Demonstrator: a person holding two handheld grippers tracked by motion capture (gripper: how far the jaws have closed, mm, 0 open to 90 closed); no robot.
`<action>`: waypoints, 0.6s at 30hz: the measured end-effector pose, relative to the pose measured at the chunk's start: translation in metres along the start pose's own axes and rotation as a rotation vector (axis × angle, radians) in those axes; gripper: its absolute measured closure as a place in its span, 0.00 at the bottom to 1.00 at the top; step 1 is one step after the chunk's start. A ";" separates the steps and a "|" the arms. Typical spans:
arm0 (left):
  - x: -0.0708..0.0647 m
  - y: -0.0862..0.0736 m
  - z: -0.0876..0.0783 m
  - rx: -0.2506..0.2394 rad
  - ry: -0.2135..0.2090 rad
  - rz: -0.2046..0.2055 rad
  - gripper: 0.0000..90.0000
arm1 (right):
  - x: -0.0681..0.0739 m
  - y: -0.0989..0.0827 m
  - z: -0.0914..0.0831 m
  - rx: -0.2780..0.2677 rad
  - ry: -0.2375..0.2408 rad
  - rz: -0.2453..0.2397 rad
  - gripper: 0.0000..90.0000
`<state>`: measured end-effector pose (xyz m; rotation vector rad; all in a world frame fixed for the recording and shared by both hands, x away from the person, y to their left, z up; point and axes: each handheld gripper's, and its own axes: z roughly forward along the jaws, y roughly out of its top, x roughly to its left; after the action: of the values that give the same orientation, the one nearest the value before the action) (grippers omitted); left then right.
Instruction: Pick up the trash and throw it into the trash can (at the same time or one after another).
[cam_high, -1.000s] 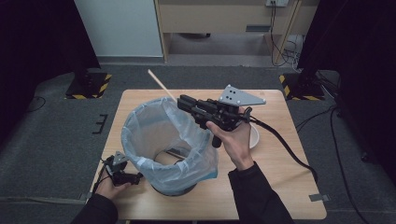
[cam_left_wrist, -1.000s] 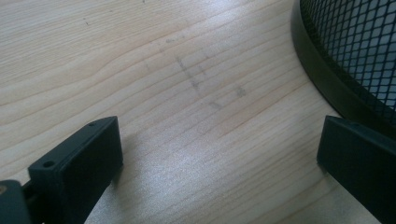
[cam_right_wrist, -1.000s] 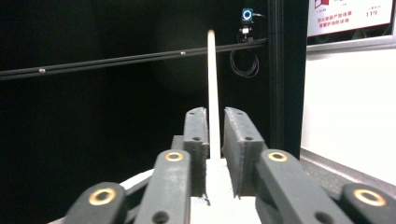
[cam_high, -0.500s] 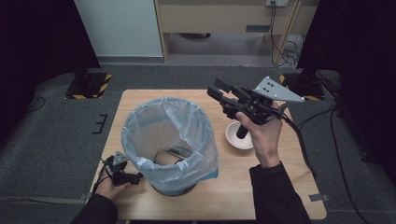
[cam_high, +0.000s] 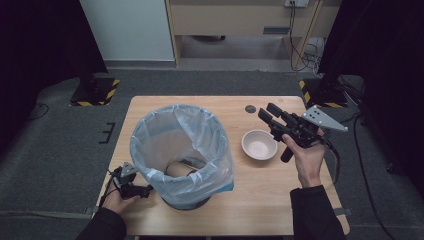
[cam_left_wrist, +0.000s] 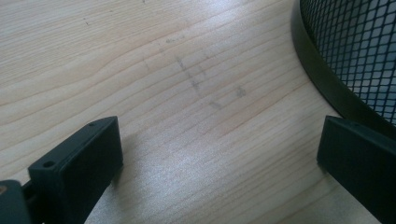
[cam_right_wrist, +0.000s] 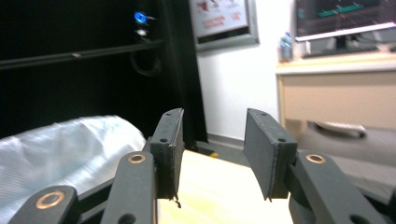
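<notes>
The right gripper (cam_high: 269, 116), jaws just opened and empty, hovers beside the small white ceramic bowl (cam_high: 259, 145) (on the table, right of the bin); approach its rim squarely. The left gripper (cam_high: 131, 186) rests open.

Table (cam_high: 260, 200) with bin (cam_high: 182, 150), bowl (cam_high: 259, 145)

The high view looks forward and down from above the near edge of the pale wooden table (cam_high: 260, 200). The left gripper view sits close over that table beside the black mesh bin (cam_left_wrist: 359, 51). The right gripper view looks level across the table, the bin's translucent plastic liner (cam_right_wrist: 60, 149) to its left.
</notes>
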<state>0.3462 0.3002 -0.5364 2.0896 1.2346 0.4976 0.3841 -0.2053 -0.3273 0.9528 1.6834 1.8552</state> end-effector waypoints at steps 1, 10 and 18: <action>0.000 0.000 0.000 0.000 0.000 0.000 0.00 | 0.000 0.000 0.000 0.000 0.000 0.000 0.64; 0.000 0.000 0.000 0.000 0.000 0.000 0.00 | -0.041 -0.041 -0.004 0.107 -0.140 0.017 0.64; 0.000 0.000 0.000 0.000 0.000 0.000 0.00 | -0.074 -0.077 -0.007 0.238 -0.280 0.023 0.61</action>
<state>0.3462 0.3001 -0.5364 2.0899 1.2346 0.4978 0.4180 -0.2527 -0.4171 1.2675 1.7464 1.4744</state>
